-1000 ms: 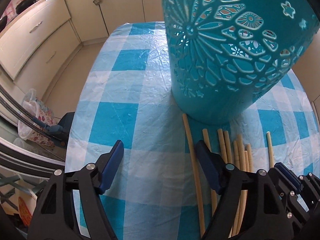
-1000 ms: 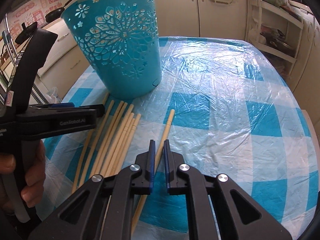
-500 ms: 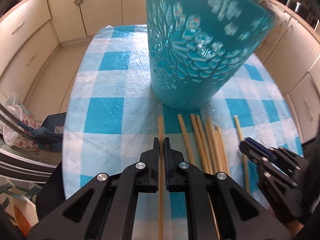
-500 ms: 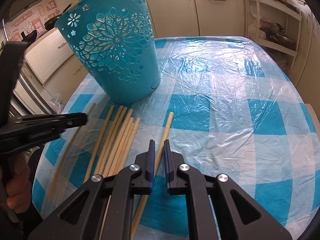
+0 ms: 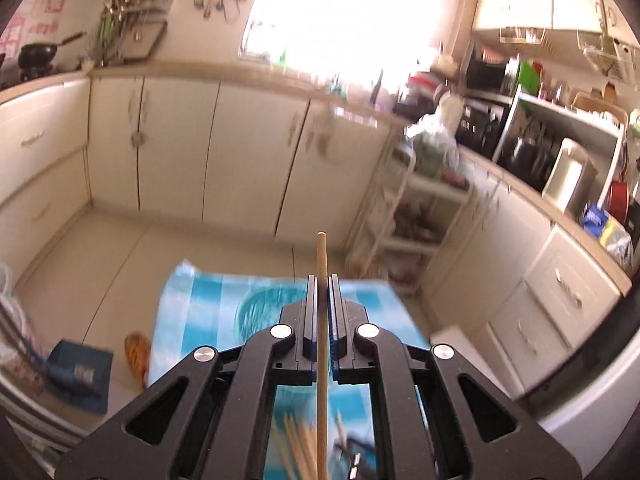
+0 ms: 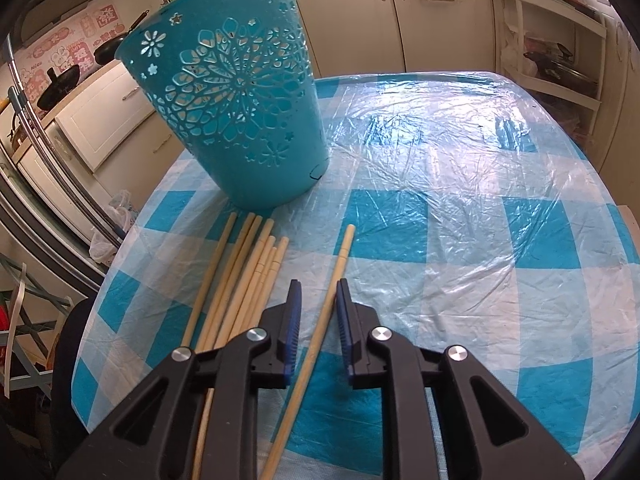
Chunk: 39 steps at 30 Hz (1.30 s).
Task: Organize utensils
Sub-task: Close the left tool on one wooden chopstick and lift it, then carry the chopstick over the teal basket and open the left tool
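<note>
My left gripper [image 5: 321, 280] is shut on a wooden chopstick [image 5: 321, 256] and holds it high above the table, its tip pointing forward; the view is blurred. The teal cut-out basket [image 6: 236, 116] stands on the checked table [image 6: 460, 216]; from above it shows dimly under the left jaws [image 5: 256, 312]. Several chopsticks [image 6: 244, 280] lie bundled in front of the basket. My right gripper [image 6: 318, 286] is open, its jaws on either side of a single chopstick [image 6: 334, 284] that lies on the cloth.
Cream kitchen cabinets [image 5: 180, 148] line the walls. A white shelf rack [image 5: 416, 208] stands beyond the table's far edge. A metal rack [image 6: 48, 184] stands left of the table. A white shelf [image 6: 560, 40] holds a pan at the right.
My left gripper has lifted its chopstick high off the table and tilted up. My right gripper has opened around the single chopstick.
</note>
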### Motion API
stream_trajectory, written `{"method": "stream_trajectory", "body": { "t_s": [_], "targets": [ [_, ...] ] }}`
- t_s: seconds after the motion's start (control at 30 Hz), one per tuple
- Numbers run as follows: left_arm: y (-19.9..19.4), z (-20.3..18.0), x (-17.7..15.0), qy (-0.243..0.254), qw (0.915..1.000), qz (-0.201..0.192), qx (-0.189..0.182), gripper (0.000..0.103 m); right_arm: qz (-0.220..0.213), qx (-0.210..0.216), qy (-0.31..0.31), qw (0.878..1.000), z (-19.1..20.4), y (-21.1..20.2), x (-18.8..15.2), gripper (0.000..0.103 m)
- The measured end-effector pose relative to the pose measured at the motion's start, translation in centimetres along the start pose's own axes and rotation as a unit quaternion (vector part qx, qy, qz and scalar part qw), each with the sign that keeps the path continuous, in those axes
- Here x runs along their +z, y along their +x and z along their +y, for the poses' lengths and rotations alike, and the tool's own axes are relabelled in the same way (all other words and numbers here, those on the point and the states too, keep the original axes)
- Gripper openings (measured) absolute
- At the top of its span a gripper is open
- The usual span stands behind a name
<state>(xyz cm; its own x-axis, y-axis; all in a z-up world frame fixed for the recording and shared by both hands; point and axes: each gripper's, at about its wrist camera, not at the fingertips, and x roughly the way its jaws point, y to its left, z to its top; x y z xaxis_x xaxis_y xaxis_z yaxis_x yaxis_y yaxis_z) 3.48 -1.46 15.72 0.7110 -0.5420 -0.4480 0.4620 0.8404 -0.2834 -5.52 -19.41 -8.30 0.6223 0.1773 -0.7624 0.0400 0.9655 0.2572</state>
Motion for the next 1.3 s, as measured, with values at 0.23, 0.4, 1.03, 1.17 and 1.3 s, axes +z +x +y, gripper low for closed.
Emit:
{"method": "stream_trajectory", "body": {
  "t_s": [0.23,0.4,1.03,1.17,1.3],
  "targets": [
    [7.2,0.2,2.2,-0.004,0.9938,-0.070,0.086,0.005,-0.001,0.010,0.007,1.000,-0.2,0.0,0.0,0.022],
    [10.4,0.8,1.3,-0.001,0.9916,-0.063,0.113,0.005,-0.001,0.013,0.006,1.000,-0.1,0.1,0.0,0.025],
    [7.7,2.7,-4.3,0.035,0.9908,-0.004,0.131,0.041,0.001,0.001,0.006,1.000,-0.2,-0.2,-0.1,0.027],
    [4.3,3.9,-6.0,0.028,0.9880,-0.013,0.152,0.062,0.005,-0.014,-0.001,1.000,0.2,-0.1,-0.1,0.027],
    [1.9,5.6,-8.9,0.023,0.9847,-0.004,0.173,0.072,0.004,-0.043,-0.019,0.999,1.0,0.3,0.2,0.027]
  ]
}}
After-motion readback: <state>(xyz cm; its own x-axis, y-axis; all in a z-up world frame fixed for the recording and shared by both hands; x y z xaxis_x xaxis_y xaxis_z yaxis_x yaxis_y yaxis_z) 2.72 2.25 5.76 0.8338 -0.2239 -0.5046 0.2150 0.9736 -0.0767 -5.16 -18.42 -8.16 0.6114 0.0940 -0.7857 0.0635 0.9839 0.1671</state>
